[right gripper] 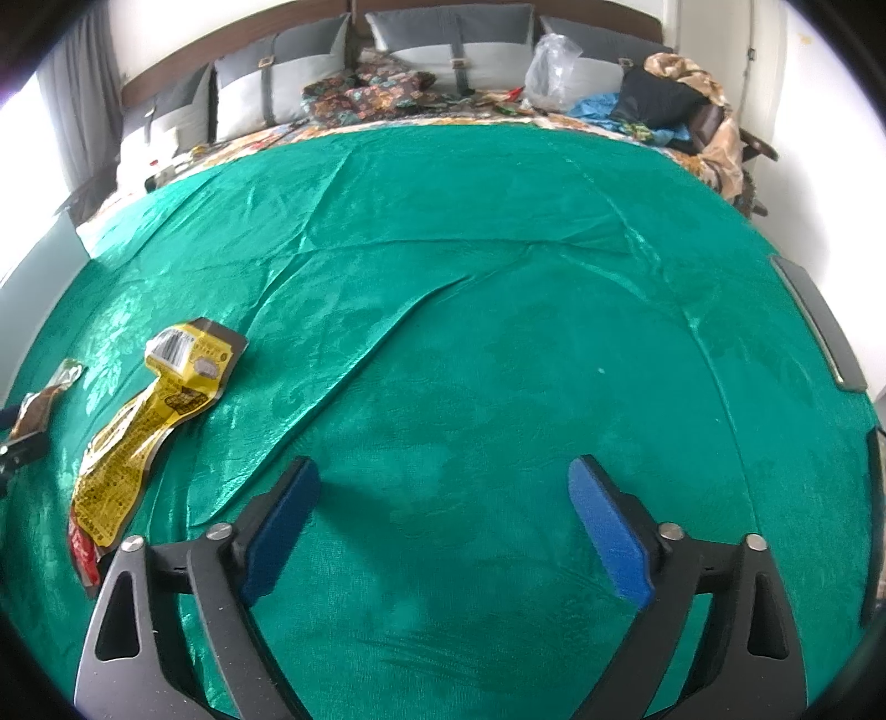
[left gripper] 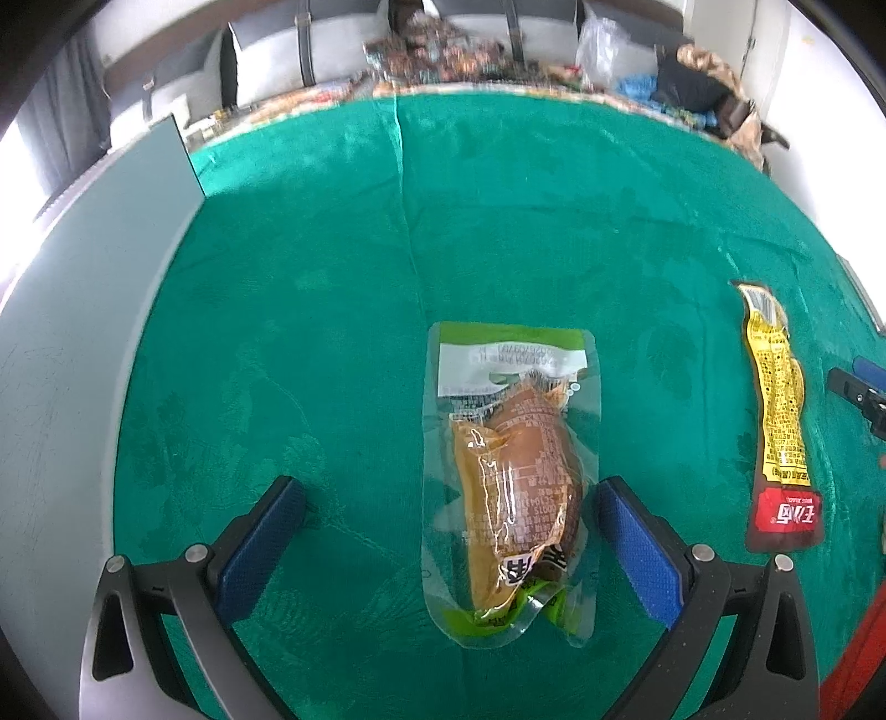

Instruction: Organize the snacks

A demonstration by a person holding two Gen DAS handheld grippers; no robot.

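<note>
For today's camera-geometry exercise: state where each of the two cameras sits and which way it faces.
Left wrist: on the left gripper, tilted down at the clear pouch between its open fingers; the right gripper's tip shows at the edge.
Right wrist: on the right gripper, tilted down at bare green cloth, fingers open.
Shared: the yellow packet, the cloth and the pillows beyond.
</note>
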